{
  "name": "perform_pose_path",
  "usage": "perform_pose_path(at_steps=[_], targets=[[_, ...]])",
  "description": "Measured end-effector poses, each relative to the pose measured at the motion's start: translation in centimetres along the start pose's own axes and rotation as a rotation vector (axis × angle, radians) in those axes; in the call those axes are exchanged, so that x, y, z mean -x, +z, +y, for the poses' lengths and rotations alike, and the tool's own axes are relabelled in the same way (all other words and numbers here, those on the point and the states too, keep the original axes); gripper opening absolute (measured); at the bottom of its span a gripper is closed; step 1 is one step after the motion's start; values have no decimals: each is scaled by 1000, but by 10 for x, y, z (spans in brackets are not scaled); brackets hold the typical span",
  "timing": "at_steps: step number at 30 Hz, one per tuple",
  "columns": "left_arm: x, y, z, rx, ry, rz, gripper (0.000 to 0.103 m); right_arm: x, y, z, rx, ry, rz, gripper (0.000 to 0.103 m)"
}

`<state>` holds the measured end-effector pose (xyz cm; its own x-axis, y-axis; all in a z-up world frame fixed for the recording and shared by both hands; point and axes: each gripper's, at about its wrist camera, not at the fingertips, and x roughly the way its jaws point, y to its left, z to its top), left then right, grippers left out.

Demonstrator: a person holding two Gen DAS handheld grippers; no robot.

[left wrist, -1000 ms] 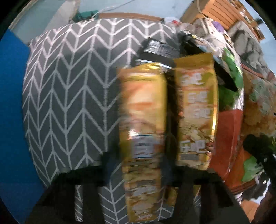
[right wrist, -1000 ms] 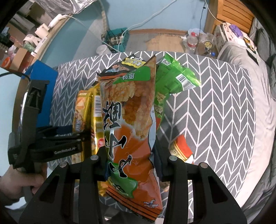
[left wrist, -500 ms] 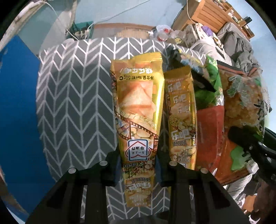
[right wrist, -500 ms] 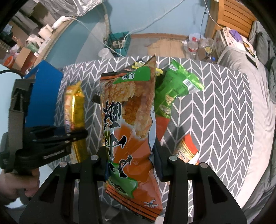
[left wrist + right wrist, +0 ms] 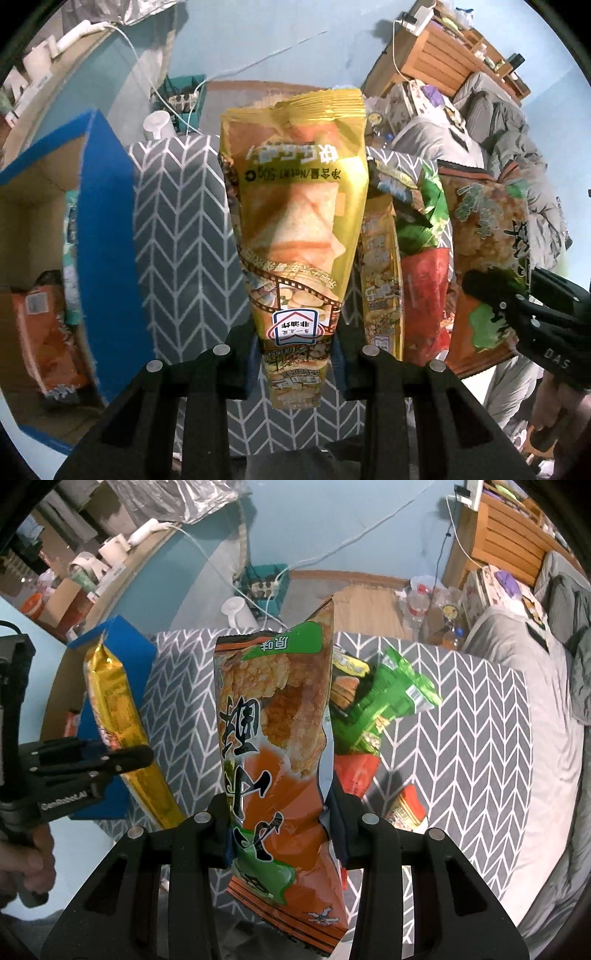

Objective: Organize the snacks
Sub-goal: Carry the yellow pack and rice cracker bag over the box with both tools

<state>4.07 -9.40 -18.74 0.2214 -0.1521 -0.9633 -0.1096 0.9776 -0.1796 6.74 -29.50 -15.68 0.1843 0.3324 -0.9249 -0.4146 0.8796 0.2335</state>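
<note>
Beside the blue box — fingers clamping yellow bag, orange bag.

Two grippers are in view, the left gripper and the right gripper, each holding one snack bag: one yellow bag and one orange bag. One blue box stands beside the chevron-covered counter, and about four more snack packets lie there.

Left wrist: close above its claw, facing steeply down.
Right wrist: likewise.
Shared: chevron-patterned worktop, blue box.
</note>
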Motion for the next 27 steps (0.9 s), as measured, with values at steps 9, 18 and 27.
perform_pose_path(at_steps=[9,18,27], targets=[[41,-2,18,27,-21,-47,32,17,13,29,40,14,-33,38],[77,-2,44,57,-26,-96,32,28,30,65,107,44,-68,38],[114,-4,72,106,-25,-149,32,30,46,104,178,79,-78,38]])
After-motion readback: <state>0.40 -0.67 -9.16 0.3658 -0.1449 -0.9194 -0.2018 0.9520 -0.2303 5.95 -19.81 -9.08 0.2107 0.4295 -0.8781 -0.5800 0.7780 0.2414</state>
